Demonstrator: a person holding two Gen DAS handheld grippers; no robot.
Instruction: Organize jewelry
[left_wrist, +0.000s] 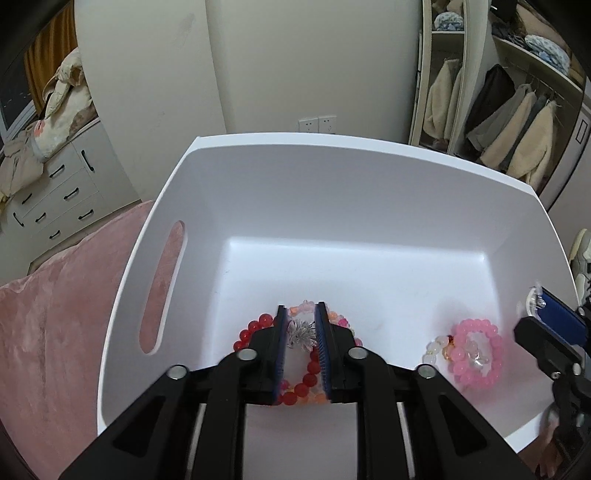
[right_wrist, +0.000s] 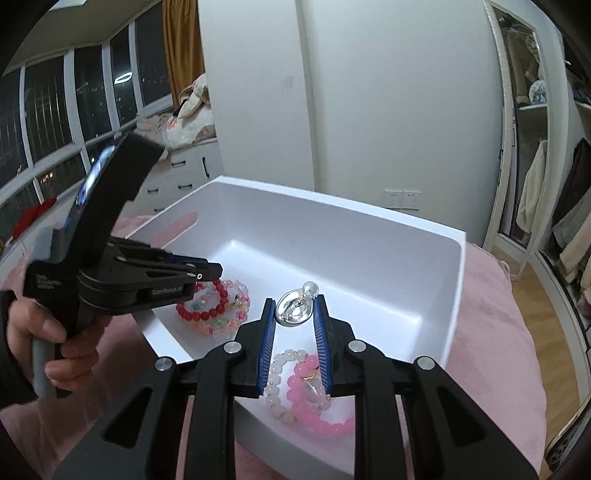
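A white plastic bin (left_wrist: 295, 137) stands on a pink blanket. On its floor lie a red bead bracelet (left_wrist: 254, 328) and pastel bead bracelets (right_wrist: 236, 291). My left gripper (left_wrist: 301, 310) hangs just over them, jaws slightly apart. A small silver spiky charm (left_wrist: 301, 333) shows in the gap, and no pad visibly presses on it. Further right lie a pink bracelet (left_wrist: 476, 354) and a white one (right_wrist: 275, 387). Above the bin my right gripper (right_wrist: 295, 301) is shut on a clear round glass ornament (right_wrist: 293, 310). That gripper also shows at the right edge of the left wrist view.
The pink blanket (left_wrist: 55, 314) surrounds the bin. A hand (right_wrist: 48, 332) holds the left gripper's handle at the bin's left corner. A white chest of drawers (left_wrist: 55, 192) stands behind on the left, an open wardrobe with coats (left_wrist: 517, 122) on the right.
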